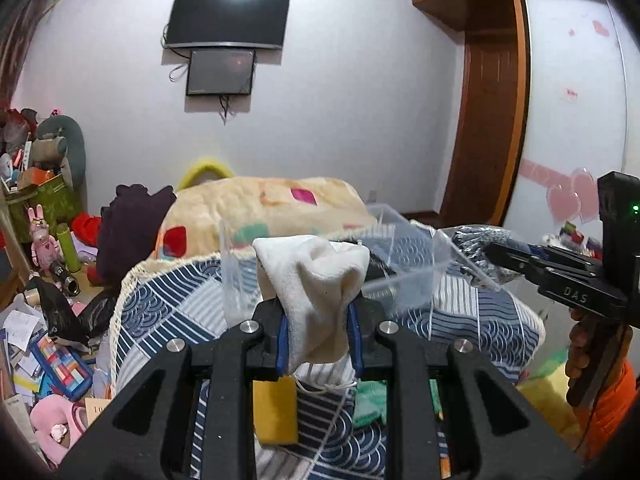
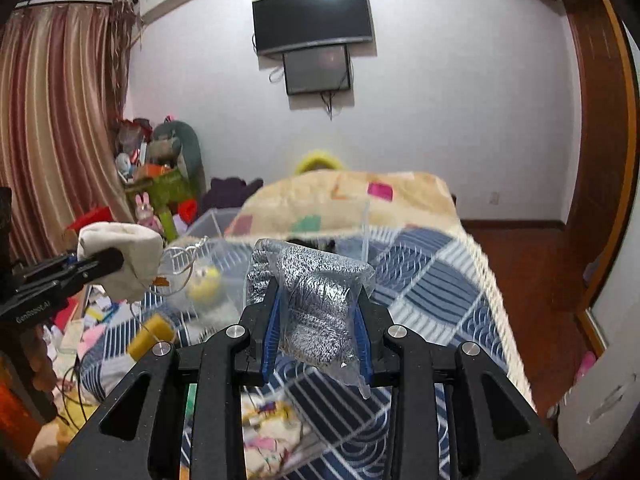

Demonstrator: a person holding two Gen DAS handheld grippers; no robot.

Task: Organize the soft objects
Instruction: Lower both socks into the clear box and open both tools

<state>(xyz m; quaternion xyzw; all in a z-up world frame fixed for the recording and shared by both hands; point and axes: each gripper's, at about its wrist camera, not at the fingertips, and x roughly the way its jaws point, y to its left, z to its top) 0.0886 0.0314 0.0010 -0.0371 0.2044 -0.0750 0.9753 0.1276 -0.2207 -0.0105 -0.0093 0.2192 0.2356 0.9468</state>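
Two hand-held grippers: left hand-held gripper [image 1: 320, 308], right hand-held gripper [image 2: 318, 320]. One cream cloth pouch [image 1: 316, 276] clamped in the left one; one grey knit bundle in plastic wrap [image 2: 316, 296] clamped in the right. One clear plastic box [image 1: 404, 256] just beyond both. Two dark screens [image 1: 228, 16] on the wall far ahead. One yellow sponge [image 1: 276, 410] below the left hand-held gripper. One bed [image 2: 448, 280] underneath, one fleece blanket [image 1: 264, 204] past the box.
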